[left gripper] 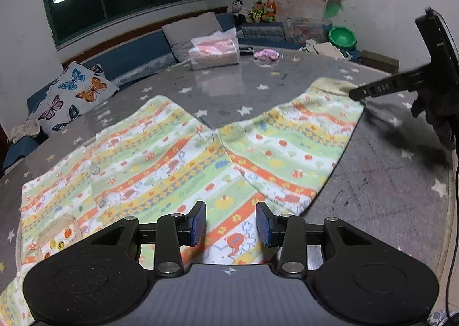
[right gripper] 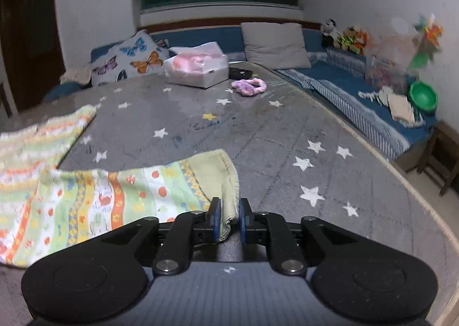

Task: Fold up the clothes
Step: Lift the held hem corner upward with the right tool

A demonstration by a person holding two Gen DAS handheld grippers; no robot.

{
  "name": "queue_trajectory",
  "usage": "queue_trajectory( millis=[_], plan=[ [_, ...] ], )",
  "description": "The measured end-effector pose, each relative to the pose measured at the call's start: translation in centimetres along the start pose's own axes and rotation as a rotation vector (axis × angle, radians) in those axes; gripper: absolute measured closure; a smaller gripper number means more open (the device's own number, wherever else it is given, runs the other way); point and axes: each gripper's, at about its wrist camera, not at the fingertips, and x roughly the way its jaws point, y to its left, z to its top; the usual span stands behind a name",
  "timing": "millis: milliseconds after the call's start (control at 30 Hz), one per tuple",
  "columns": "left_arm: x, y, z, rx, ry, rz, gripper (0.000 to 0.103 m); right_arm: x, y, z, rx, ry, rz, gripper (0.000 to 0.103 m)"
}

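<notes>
Grey star-print table (left gripper: 373, 182) carries striped kids' pants (left gripper: 160, 165) spread flat, left gripper (left gripper: 231, 224) hovering agape over the waist end, right gripper (right gripper: 229, 221) pinching one leg's cuff (right gripper: 226, 182); thin edge bite could slip when pulled

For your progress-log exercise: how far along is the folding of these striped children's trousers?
Done: the trousers lie spread flat on the grey star mat, legs apart, with no fold visible. In hand: the right gripper has its jaws shut on the green cuff; the left gripper is open over the waist end. Left: every fold.
</notes>
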Motion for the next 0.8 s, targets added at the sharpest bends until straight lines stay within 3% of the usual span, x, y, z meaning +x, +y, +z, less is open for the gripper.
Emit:
queue_trajectory(
  millis=[233,467,600,800],
  plan=[
    [1.2,-0.7,0.5,0.022,0.011,-0.007,0.060,-0.6,-0.8,0.6,0.060,-0.005,0.051,0.095],
    [1.6,-1.0,0.1,0.029,0.002,-0.004,0.060,-5.1,0.9,4.4,0.053,-0.118,0.146,0.096],
    [-0.2,0.3,-0.2,-0.019,-0.039,0.015,0.056,-7.6,3.8,7.0,0.004,-0.175,0.236,0.096],
    [-3.7,3.5,-1.7,-0.099,-0.106,0.091,0.048,-10.0,12.3,10.1,-0.158,-0.245,0.404,0.096]
  ],
)
